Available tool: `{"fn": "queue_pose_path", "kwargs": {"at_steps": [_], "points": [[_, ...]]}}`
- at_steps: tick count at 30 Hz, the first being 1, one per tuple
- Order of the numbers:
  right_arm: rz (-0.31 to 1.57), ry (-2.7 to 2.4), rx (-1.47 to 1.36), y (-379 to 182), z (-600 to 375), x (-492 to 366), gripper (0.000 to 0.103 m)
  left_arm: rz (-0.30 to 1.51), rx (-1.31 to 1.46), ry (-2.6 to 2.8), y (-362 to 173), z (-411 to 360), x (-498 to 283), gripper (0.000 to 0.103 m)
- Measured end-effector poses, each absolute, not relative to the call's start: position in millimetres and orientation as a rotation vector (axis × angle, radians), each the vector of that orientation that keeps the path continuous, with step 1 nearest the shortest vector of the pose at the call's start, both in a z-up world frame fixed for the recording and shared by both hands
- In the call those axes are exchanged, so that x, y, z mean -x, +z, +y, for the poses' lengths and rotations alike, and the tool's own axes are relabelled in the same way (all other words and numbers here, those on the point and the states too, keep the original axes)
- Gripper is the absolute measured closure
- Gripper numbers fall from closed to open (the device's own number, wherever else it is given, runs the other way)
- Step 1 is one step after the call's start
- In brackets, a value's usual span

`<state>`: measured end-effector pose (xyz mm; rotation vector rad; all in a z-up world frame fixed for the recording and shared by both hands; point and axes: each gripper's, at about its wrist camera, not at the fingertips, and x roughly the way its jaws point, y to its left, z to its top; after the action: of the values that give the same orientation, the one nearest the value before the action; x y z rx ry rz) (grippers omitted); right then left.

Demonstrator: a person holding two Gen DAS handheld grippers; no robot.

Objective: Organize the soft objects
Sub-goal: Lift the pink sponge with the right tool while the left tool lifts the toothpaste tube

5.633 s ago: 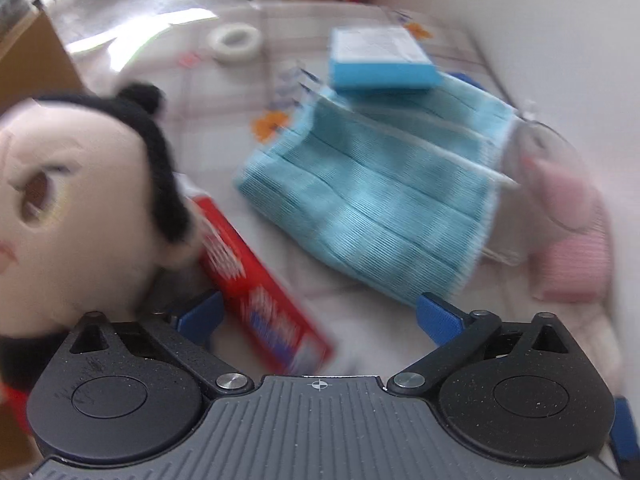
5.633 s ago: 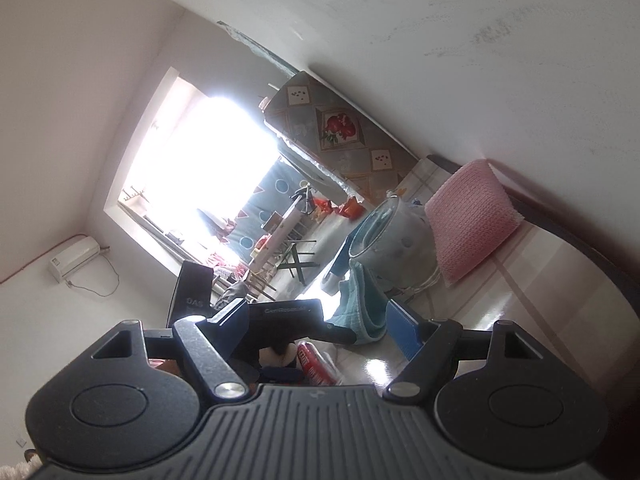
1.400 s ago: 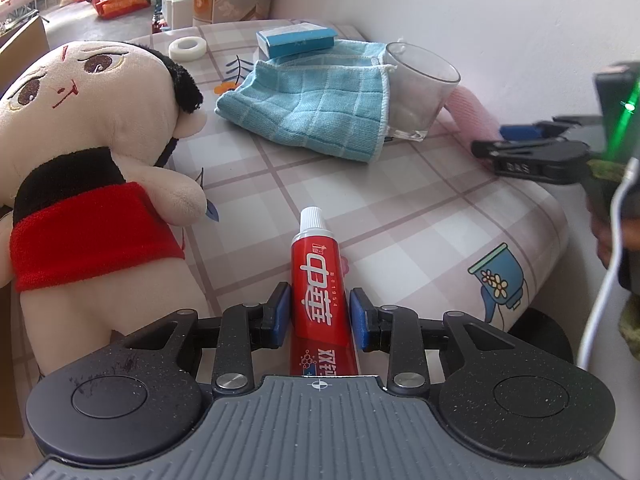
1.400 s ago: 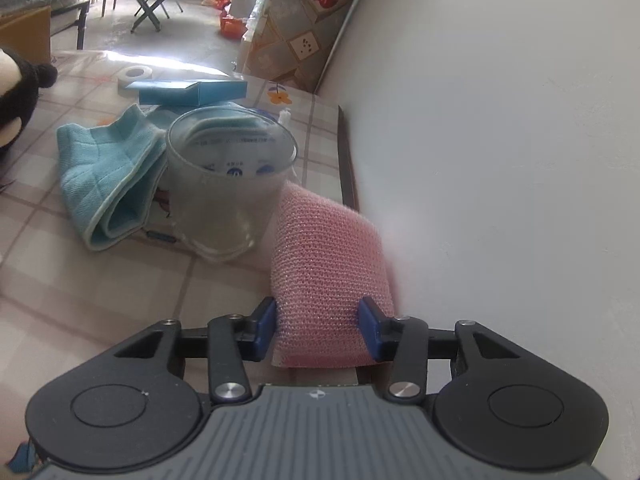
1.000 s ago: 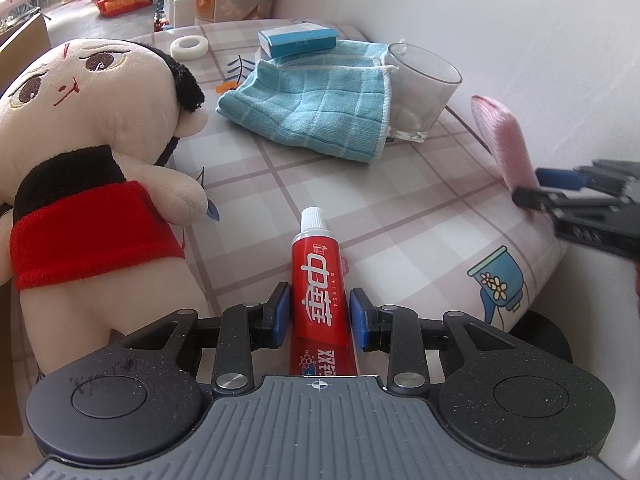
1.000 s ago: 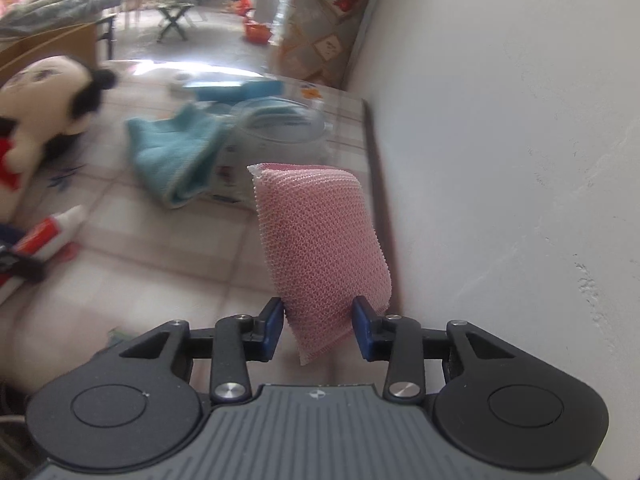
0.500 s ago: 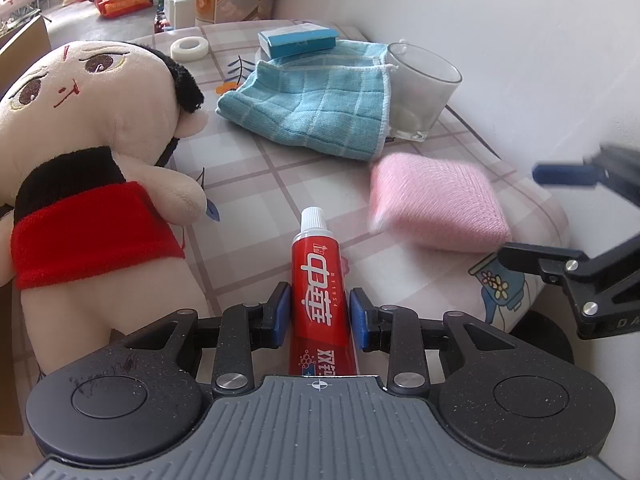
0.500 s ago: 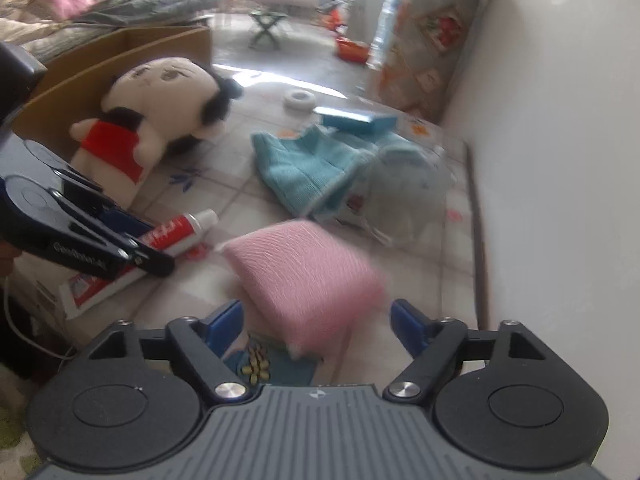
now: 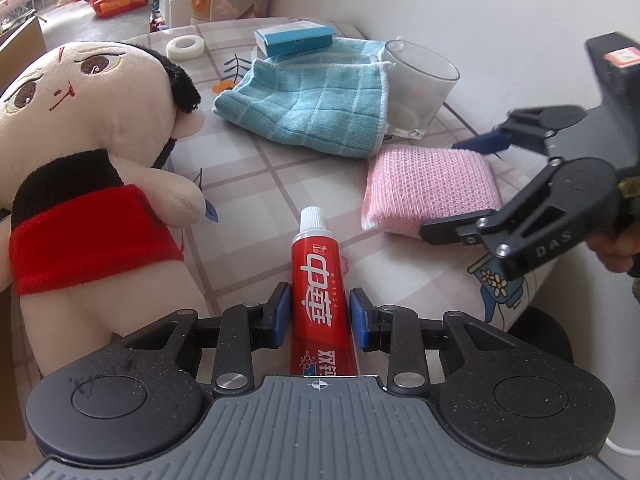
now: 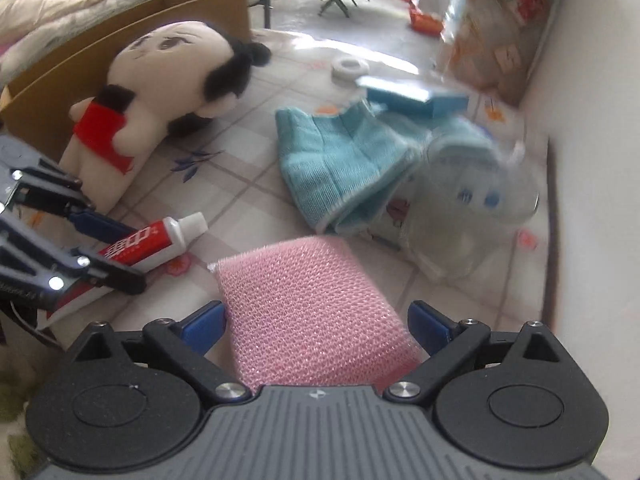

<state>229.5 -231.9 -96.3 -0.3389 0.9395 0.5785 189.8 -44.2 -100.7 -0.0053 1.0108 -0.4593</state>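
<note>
A pink knitted sponge (image 9: 432, 188) (image 10: 312, 304) lies flat on the checked tablecloth (image 9: 248, 184), near its right edge. My right gripper (image 10: 318, 322) (image 9: 444, 190) straddles it with its jaws opening, and the pads stand clear of the sponge's sides. My left gripper (image 9: 319, 314) (image 10: 124, 254) is shut on a red toothpaste tube (image 9: 320, 272) (image 10: 148, 244), which rests on the cloth with its cap pointing away. A plush doll (image 9: 92, 152) (image 10: 160, 92) in a red band lies to the left. A folded blue towel (image 9: 312, 108) (image 10: 340, 160) lies beyond the sponge.
A clear glass (image 9: 416, 88) (image 10: 464, 208) stands against the towel by the white wall. A blue box (image 9: 294, 38) rests on the towel's far end, with a white tape roll (image 9: 185, 46) beside it. The table edge drops off just right of the sponge.
The right gripper carried the pink sponge from beside the wall toward the table's middle, set it down flat and opened. The left gripper kept still on the toothpaste.
</note>
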Motion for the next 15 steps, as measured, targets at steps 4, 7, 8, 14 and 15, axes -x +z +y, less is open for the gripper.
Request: {"fn": "queue_pose_path", "kwargs": {"at_steps": [4, 7, 8, 14, 15], "points": [[0.954, 0.573, 0.229, -104.5, -237.6, -232.3, 0.01, 1.004, -0.007, -0.464, -101.2, -45.4, -189.3, 0.073], [0.954, 0.544, 0.199, -105.5, -238.6, -227.3, 0.014, 0.998, -0.01, -0.464, -101.2, -45.8, -188.6, 0.074], [0.951, 0.524, 0.186, -104.1, -239.8, -224.7, 0.015, 0.996, -0.01, -0.465, -100.8, -45.9, -188.3, 0.074], [0.937, 0.405, 0.054, -94.6, -258.6, -203.0, 0.018, 1.008, 0.052, -0.484, -98.2, -38.3, -186.9, 0.074], [0.929, 0.403, 0.012, -92.2, -264.6, -199.0, 0.018, 1.01, 0.064, -0.49, -97.5, -37.2, -186.1, 0.074]]}}
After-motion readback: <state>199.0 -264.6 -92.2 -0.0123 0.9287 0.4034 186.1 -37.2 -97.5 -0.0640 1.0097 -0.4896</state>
